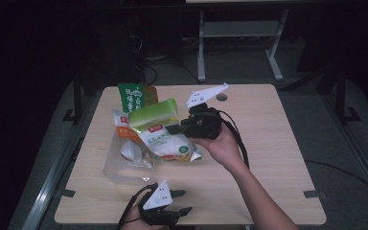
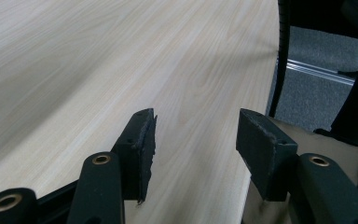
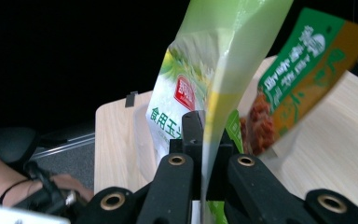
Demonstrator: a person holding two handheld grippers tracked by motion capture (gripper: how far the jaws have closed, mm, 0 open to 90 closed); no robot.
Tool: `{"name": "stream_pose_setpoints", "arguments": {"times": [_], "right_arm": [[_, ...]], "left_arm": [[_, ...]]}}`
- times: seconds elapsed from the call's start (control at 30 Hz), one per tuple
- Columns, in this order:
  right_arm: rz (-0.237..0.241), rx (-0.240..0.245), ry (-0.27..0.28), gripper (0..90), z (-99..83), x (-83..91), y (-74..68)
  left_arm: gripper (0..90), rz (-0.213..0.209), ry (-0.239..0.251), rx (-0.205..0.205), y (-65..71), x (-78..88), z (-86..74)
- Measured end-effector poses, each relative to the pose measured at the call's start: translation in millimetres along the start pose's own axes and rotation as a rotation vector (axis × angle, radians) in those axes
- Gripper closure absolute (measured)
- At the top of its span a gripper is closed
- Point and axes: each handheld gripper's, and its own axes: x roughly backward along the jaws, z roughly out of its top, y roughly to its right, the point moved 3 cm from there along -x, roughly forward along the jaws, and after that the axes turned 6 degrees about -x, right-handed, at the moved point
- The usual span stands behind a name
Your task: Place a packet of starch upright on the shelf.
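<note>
dark surroundings frame a pale wooden table (image 1: pixel 268 143) on grey carpet. nearest, at the bottom centre of the high view, the left claw (image 1: pixel 181 201) sits low over the table's near edge, its jaws parted with nothing between them; in the left gripper view the two black pads (image 2: pixel 145 140) stand apart over bare wood. further in, at mid-frame, the right claw (image 1: pixel 172 128) is clamped tight on the edge of a green-and-white pouch (image 1: pixel 165 132), which hangs lifted above the table; in the right gripper view the pouch (image 3: pixel 214 70) rises from between the shut jaws. just left of it and lower, a clear plastic box (image 1: pixel 124 165) rests on the table with an orange-and-white packet (image 1: pixel 124 132) leaning in it. behind, toward the upper left, a green-and-orange packet (image 1: pixel 135 98) stands up. beyond the table, a white desk frame (image 1: pixel 239 43) stands in shadow.
</note>
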Motion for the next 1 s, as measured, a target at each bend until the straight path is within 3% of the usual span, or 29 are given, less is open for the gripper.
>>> {"name": "stream_pose_setpoints", "arguments": {"times": [0.53, 0.87, 1.0], "right_arm": [[0.062, 0.041, -0.048, 89.5, 31.1, -64.6, -19.5], [0.118, 0.032, -0.102, 89.5, 29.9, -113.9, -25.7], [0.157, 0.004, -0.110, 89.4, 26.1, -132.2, -26.7]], "left_arm": [[46.1, -0.001, 0.012, -0.015, 0.6, 1.4, 1.0], [44.9, -0.011, 0.002, -0.008, 0.3, -0.9, -1.4], [44.8, -0.015, 0.005, 0.001, 1.8, -1.1, -0.9]]}}
